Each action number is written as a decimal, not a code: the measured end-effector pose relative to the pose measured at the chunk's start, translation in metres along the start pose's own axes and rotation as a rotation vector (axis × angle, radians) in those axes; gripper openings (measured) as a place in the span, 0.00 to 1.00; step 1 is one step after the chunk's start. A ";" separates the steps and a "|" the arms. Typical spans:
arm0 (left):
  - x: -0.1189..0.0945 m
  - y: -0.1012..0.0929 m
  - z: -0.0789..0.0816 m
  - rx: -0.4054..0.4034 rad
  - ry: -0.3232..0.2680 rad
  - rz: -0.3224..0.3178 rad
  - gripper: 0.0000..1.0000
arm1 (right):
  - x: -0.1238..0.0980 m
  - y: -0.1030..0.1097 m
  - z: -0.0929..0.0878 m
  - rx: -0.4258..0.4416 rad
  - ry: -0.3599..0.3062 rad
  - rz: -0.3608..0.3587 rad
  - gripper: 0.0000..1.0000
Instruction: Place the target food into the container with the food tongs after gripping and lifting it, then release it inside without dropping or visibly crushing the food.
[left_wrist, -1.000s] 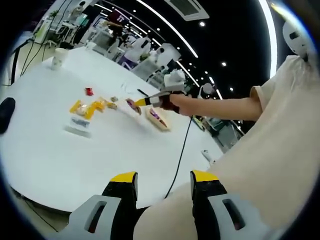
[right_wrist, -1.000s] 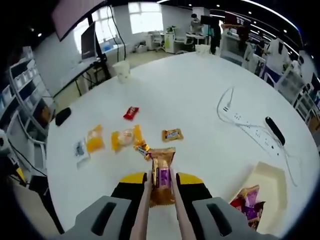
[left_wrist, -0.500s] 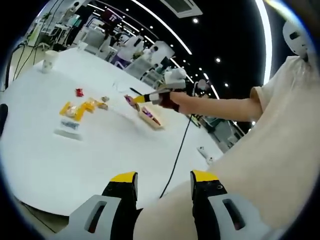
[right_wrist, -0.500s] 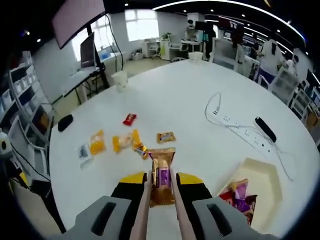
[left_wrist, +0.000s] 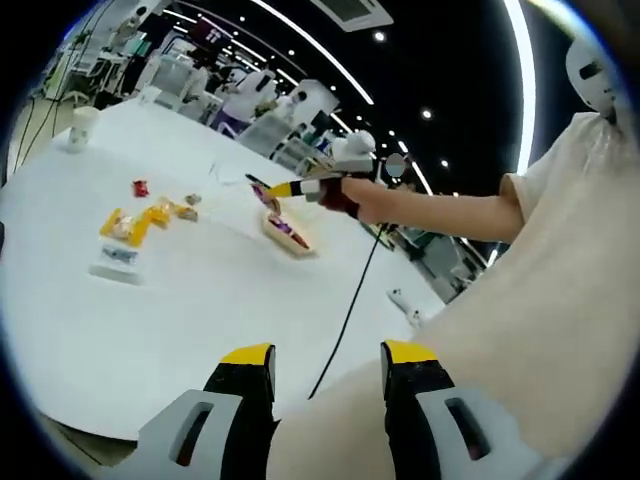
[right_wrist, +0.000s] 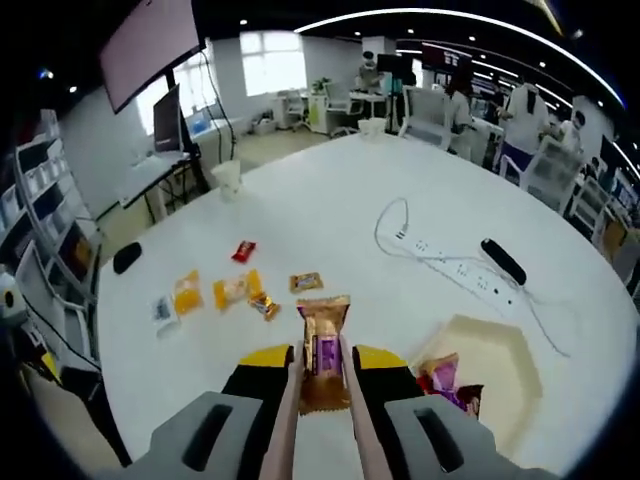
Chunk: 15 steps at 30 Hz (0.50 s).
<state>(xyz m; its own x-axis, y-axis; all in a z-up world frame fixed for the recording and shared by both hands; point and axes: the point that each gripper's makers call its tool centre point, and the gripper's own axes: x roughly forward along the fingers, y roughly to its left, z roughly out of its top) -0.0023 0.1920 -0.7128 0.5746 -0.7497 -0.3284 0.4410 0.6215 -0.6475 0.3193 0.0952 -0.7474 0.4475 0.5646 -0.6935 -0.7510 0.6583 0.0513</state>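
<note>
Round white surface (right_wrist: 330, 225). Scattered on it: red packet (right_wrist: 243, 251), yellow snack packets (right_wrist: 232, 291), white cup (right_wrist: 228, 181), power strip (right_wrist: 441, 264) with cable, black remote (right_wrist: 503, 261), cream tray (right_wrist: 487, 378) holding wrapped snacks (right_wrist: 445, 379), black mouse (right_wrist: 126, 257) near the edge.

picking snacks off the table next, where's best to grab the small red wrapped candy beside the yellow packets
Take the small red wrapped candy across its narrow width, coming straight down from above. It lies flat on the round white table, apart from the yellow packets, so the tongs get room on both sides.
</note>
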 end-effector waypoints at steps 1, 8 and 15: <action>0.001 -0.001 0.000 0.002 0.001 -0.001 0.41 | -0.003 0.000 0.000 0.002 -0.003 -0.003 0.22; 0.004 -0.008 -0.002 0.011 0.006 -0.008 0.41 | -0.026 -0.002 -0.003 0.016 -0.021 -0.030 0.22; 0.007 -0.013 -0.003 0.022 0.010 -0.015 0.41 | -0.038 -0.008 -0.004 0.027 -0.033 -0.048 0.22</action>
<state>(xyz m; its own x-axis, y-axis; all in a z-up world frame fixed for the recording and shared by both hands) -0.0064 0.1778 -0.7089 0.5605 -0.7615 -0.3256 0.4647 0.6146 -0.6374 0.3065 0.0661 -0.7242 0.4988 0.5480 -0.6715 -0.7152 0.6979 0.0383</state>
